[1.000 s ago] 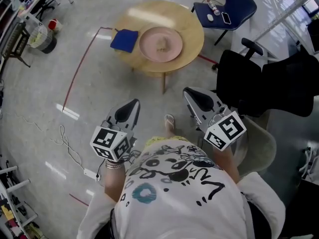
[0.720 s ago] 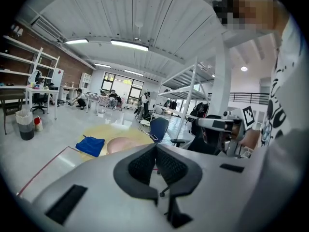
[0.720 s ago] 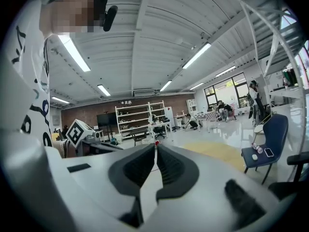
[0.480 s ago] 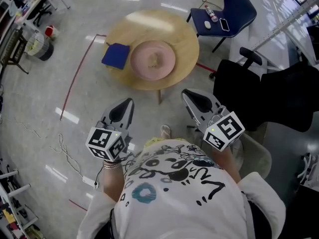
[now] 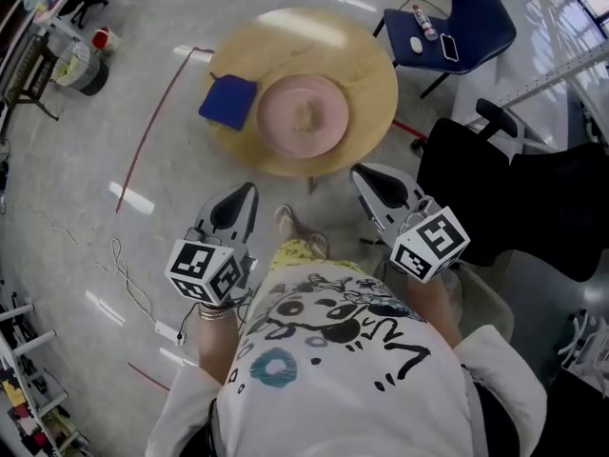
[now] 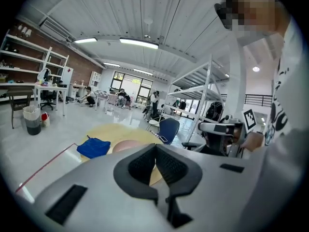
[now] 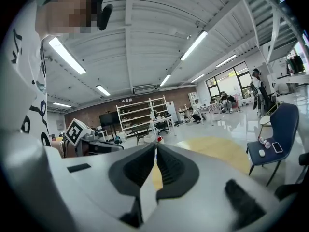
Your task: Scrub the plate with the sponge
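Note:
A pink plate (image 5: 304,115) with a pale smear at its middle lies on the round wooden table (image 5: 366,55). A blue sponge (image 5: 227,102) rests at the table's left edge, beside the plate. My left gripper (image 5: 243,196) is held short of the table's near edge, jaws shut and empty. My right gripper (image 5: 369,177) is at the same distance on the right, also shut with nothing in it. In the left gripper view the sponge (image 6: 94,147) and the plate (image 6: 124,145) show beyond the closed jaws. The right gripper view shows the table top (image 7: 219,150) ahead.
A blue chair (image 5: 459,27) holding a bottle, a phone and a small white object stands right of the table. Black office chairs (image 5: 504,179) crowd the right side. Red tape lines (image 5: 147,136) and a white cable (image 5: 124,265) lie on the floor at left. A bin (image 5: 81,69) stands far left.
Both grippers and the person have moved toward the table, which now lies nearer in the head view. A foot has stepped forward between the grippers. Jaws stay shut.

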`<state>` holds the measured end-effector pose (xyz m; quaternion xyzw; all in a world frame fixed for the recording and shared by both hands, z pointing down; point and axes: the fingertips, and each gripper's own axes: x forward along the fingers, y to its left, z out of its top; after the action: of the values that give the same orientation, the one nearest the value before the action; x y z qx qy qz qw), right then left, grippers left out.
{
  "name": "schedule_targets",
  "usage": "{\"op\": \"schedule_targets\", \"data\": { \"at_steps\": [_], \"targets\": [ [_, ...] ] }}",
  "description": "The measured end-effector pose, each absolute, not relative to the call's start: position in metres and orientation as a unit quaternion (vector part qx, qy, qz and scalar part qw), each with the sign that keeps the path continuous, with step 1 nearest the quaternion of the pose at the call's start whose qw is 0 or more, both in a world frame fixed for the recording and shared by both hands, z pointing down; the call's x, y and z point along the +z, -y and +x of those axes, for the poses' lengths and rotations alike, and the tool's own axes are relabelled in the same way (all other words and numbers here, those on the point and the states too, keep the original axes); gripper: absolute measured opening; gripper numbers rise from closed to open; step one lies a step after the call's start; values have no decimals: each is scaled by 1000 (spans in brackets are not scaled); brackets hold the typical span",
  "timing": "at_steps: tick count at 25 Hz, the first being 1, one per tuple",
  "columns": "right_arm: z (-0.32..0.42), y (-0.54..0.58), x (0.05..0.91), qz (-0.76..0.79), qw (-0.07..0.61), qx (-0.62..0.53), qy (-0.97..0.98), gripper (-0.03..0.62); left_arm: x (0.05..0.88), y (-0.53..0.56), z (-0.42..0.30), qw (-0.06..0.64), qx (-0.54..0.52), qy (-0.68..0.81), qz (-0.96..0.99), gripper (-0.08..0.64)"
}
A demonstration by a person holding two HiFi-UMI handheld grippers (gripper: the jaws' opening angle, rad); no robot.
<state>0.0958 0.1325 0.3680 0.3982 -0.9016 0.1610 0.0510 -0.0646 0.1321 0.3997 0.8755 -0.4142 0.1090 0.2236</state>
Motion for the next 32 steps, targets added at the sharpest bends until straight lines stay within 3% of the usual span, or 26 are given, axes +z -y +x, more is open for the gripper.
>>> {"op": "schedule_targets", "data": {
  "at_steps": [20, 32],
  "targets": [
    [62, 29, 382, 452, 75, 184, 870, 31, 430, 45, -80, 242, 153, 336, 897, 16],
    [54, 61, 468, 451, 166, 247, 841, 31, 530, 71, -83, 324, 221, 304, 868, 17]
  ]
}}
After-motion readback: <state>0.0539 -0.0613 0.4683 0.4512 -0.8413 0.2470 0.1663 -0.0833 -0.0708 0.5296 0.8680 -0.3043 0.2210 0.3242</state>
